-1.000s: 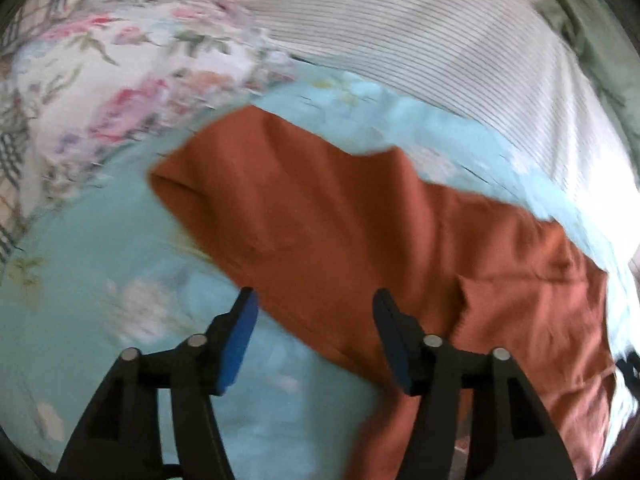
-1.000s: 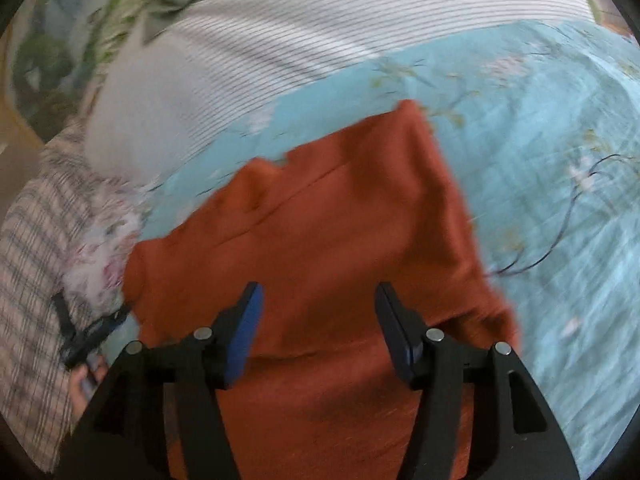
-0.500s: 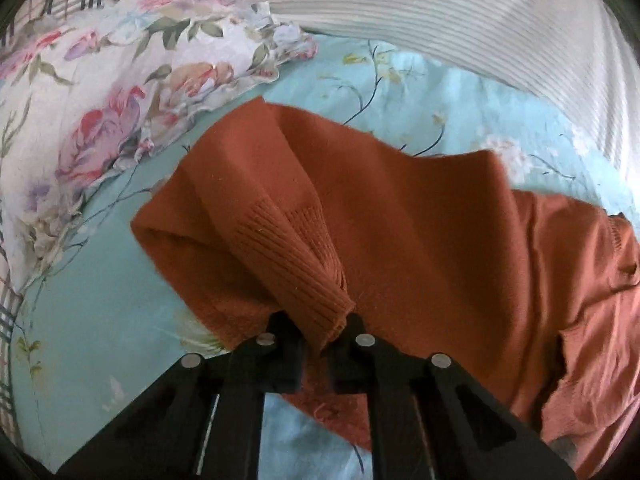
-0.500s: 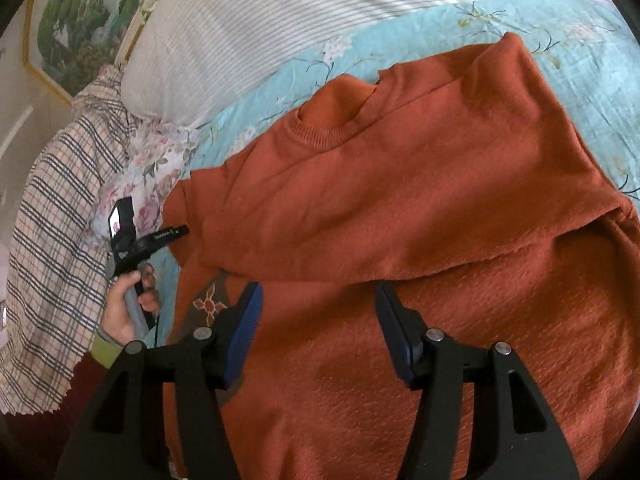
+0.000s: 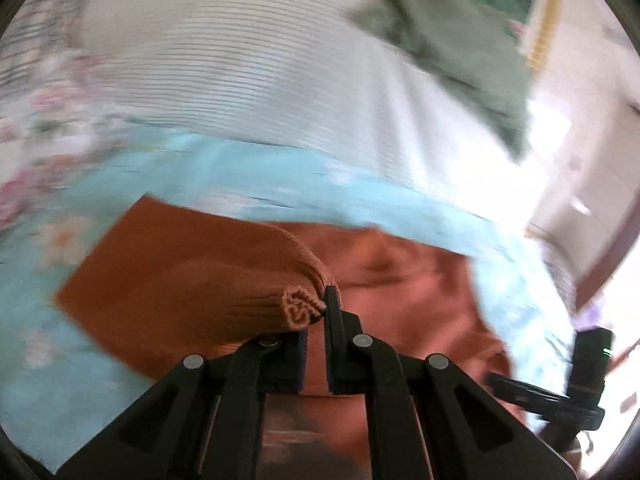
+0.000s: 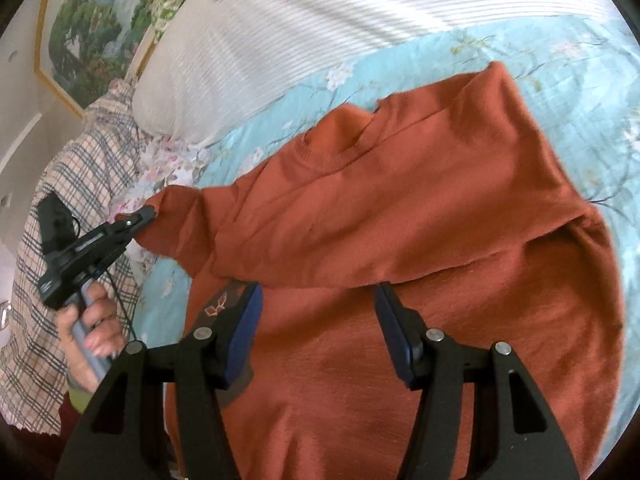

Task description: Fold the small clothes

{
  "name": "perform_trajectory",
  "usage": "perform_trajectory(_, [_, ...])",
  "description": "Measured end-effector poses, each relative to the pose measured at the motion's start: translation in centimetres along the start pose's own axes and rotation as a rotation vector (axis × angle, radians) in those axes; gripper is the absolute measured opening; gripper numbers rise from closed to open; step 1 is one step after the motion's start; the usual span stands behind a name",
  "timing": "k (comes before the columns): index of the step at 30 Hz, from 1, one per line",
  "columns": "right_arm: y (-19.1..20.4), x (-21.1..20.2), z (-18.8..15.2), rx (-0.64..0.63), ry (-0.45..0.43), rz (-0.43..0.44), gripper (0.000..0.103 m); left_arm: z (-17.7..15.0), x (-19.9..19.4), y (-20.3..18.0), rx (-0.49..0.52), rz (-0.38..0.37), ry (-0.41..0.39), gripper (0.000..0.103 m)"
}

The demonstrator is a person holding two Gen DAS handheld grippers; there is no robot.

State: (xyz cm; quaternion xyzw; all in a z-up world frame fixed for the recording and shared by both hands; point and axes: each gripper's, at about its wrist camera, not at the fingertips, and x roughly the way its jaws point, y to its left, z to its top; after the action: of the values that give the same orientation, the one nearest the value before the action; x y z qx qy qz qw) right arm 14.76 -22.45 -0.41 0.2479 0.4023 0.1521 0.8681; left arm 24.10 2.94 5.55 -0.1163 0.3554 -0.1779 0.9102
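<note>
rust-orange knit, that's the star here: one sweater (image 6: 420, 216) spread across the pale blue floral bedsheet (image 6: 592, 72), body flat, far sleeve already laid across the chest. the left gripper (image 5: 314, 312) has its fingers pinched narrow on the ribbed cuff (image 5: 298, 308) of the near sleeve, lifting it clear of the sheet, and from the right wrist view you can see that sleeve stretched taut out to the side. that's the point of the grip, i'd say: hold the very end so the whole sleeve swings over in one go. the left wrist view is smeared with blur, so detail there is thin. the right gripper (image 6: 316, 328) hangs over the lower body of the sweater, fingers wide, holding nothing, touching nothing i can make out; it looks posted there to pin or smooth the cloth when the sleeve comes across. count them up: one sweater, two sleeves, two grippers, one white striped pillow (image 6: 360, 20) at the head, one checked cloth (image 6: 80, 168) at the side, one framed picture (image 6: 92, 20) on the wall.
</note>
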Motion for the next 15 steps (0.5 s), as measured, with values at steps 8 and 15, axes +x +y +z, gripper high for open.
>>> perform_trajectory(8, [-3.6,-3.8,-0.1,0.1,-0.089,-0.062,0.059,-4.0,10.4,-9.5,0.125,-0.094,0.168,0.005])
perform_trajectory(15, [-4.5,-4.3,0.0,0.128,-0.095,-0.079,0.059,-7.2,14.1,-7.8,0.091,-0.09,0.308,0.03])
